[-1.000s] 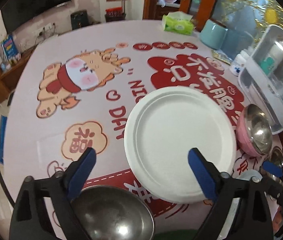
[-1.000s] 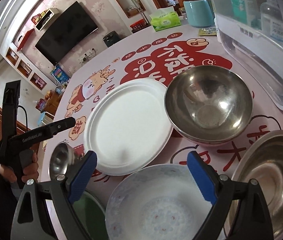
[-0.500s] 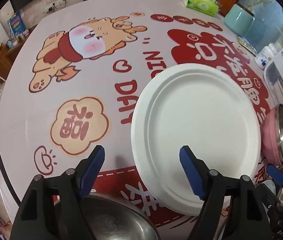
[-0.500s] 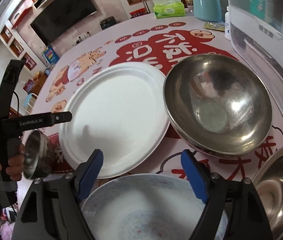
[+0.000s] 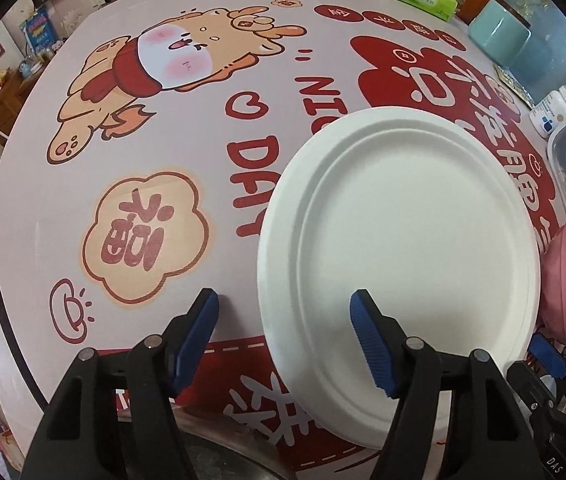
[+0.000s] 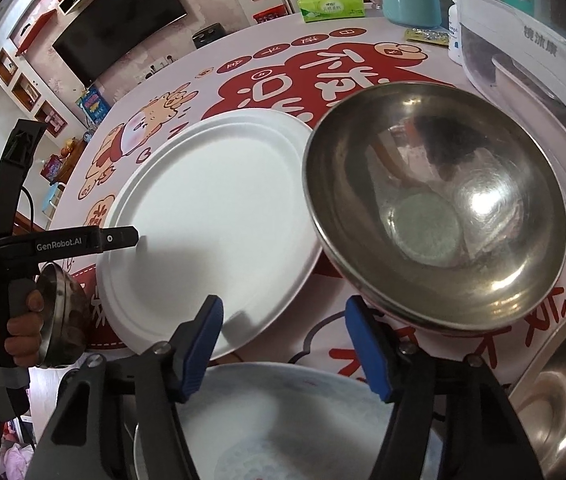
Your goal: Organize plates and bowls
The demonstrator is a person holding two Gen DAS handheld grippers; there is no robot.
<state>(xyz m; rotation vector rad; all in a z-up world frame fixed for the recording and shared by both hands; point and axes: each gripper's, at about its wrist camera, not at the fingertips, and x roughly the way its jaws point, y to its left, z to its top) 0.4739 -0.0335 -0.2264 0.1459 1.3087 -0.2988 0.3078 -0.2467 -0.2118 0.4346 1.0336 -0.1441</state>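
The surface (image 5: pixel 211 92), a round top under a printed cloth, carries everything; its far and left parts lie bare, while the right side is hemmed by a white plastic appliance (image 6: pixel 531 64) and the near edge is crowded with dishes. Judging from the layout, the step in hand is the approach to the white plate (image 5: pixel 399 264), which lies flat on the right half of the surface, near the middle.

The left gripper (image 5: pixel 285 332) hangs low over the plate's near-left rim with jaws wide and nothing between them: one fingertip stands over the cloth, the other over the plate. The next move probably calls for bringing the rim between the jaws and closing on it, or sliding the plate clear; the thin, flat-lying rim may be hard to catch. There is open room to the left for that.

The steel bowl (image 6: pixel 435 204), pink outside, sits just right of the plate, rims nearly meeting, so a move to the right is tight. The right gripper (image 6: pixel 283 344) is also wide and empty, hovering above a patterned white bowl (image 6: pixel 283 424) at the near edge, with another steel bowl (image 6: pixel 563 392) at near right. A small steel bowl (image 6: pixel 61 316) rests near left, close to the person's hand (image 6: pixel 15 328).
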